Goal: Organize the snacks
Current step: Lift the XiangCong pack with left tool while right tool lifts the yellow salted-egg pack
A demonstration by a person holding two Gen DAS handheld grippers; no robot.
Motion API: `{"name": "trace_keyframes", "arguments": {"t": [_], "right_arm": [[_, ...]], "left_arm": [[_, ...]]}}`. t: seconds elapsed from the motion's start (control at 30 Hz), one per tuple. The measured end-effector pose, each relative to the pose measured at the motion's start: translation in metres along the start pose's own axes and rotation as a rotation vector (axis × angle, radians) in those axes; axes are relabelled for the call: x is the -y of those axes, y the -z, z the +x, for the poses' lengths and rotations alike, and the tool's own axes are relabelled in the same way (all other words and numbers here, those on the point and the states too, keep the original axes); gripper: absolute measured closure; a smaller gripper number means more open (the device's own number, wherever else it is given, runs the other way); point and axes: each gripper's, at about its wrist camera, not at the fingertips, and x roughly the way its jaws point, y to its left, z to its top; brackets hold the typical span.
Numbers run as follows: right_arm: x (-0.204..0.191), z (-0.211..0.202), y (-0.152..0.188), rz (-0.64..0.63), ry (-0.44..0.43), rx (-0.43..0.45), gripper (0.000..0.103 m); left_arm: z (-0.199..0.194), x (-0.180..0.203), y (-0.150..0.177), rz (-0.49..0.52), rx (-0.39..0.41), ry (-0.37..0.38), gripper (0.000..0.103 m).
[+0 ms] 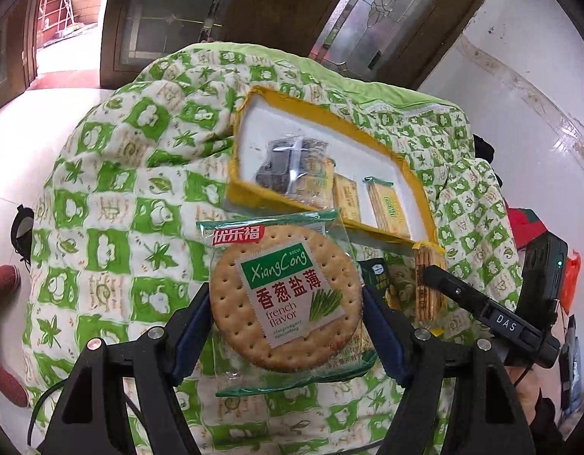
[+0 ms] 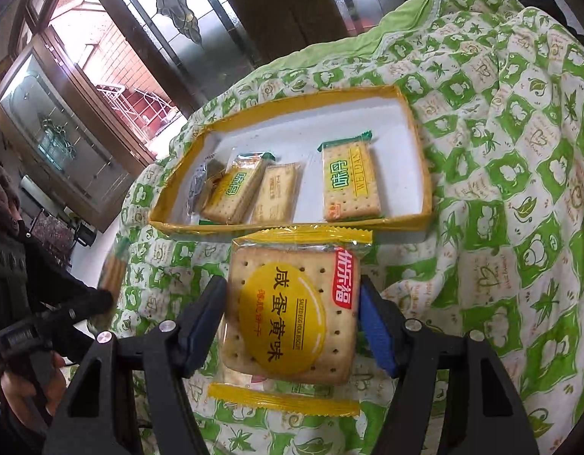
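Both tongs loaded: left tongs (image 1: 286, 303) grip round cracker pack (image 1: 286, 295), right tongs (image 2: 292, 314) grip square biscuit pack (image 2: 293, 314); yellow tray (image 2: 420, 220) straight ahead, long axis crosswise, right nearer

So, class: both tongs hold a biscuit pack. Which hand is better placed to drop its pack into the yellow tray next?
Right, probably. Its tongs hold the square yolk biscuit pack just before the tray, facing a bare patch.

green-white leaf-check quilt (image 2: 500, 151); yellow-rimmed white tray (image 2: 367, 93); yellow-sealed biscuit pack (image 2: 292, 314); dark, maybe grey, packet (image 1: 280, 167).
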Motion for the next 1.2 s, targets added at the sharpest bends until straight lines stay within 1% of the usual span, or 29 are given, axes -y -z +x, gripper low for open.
{"name": "trace_keyframes", "arguments": {"t": [0.1,0.23,0.33,0.47,0.63,0.93,1.07,1.2], "right_arm": [[0.001,-0.001,-0.002,0.008,0.001,0.007,0.035],[0.003,-0.002,-0.001,0.011,0.005,0.005,0.035],[0.000,-0.001,0.001,-0.004,0.005,0.000,0.035],[-0.007,-0.001,0.002,-0.031,0.003,-0.001,0.035],[-0.011,-0.004,0.002,-0.050,0.006,0.012,0.035],[-0.008,-0.009,0.002,-0.036,-0.011,0.023,0.035],[-0.008,-0.013,0.001,-0.031,-0.024,0.031,0.035],[-0.008,-0.013,0.001,-0.032,-0.017,0.027,0.035]], "left_arm": [[0.005,0.007,0.005,0.017,-0.006,0.002,0.024],[0.021,0.020,0.023,0.035,-0.032,0.000,0.024],[0.034,0.027,0.037,0.050,-0.062,0.002,0.024],[0.040,0.031,0.045,0.060,-0.082,-0.005,0.024],[0.033,0.030,0.045,0.045,-0.070,-0.005,0.024],[0.028,0.031,0.039,0.018,-0.062,-0.007,0.024],[0.028,0.035,0.039,0.035,-0.067,-0.016,0.024],[0.030,0.036,0.039,0.039,-0.070,-0.014,0.024]]}}
